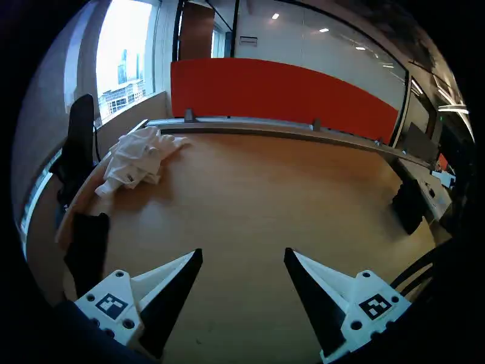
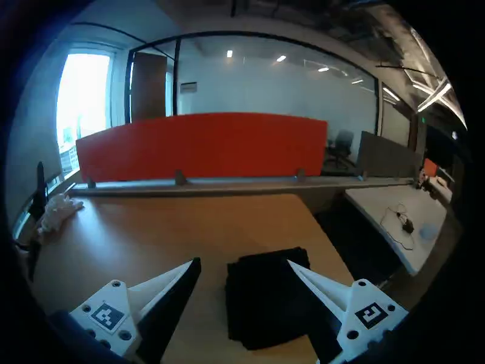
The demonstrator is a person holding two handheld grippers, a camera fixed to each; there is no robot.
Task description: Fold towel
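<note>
A crumpled white towel (image 1: 138, 159) lies at the far left of the wooden table (image 1: 260, 188), well ahead of my left gripper (image 1: 242, 255), which stands open with nothing between its fingers. In the right gripper view the same white towel (image 2: 57, 212) is a small heap at the table's far left edge. My right gripper (image 2: 242, 264) is open above the table, and a folded black cloth (image 2: 273, 300) lies flat just beyond and between its fingers, untouched.
An orange partition (image 1: 279, 91) on a grey rail bounds the table's (image 2: 151, 242) far side. A black chair (image 1: 76, 145) stands at the left by the window. A dark item (image 1: 88, 246) sits on the table's near left edge. A white desk (image 2: 400, 224) with cables stands to the right.
</note>
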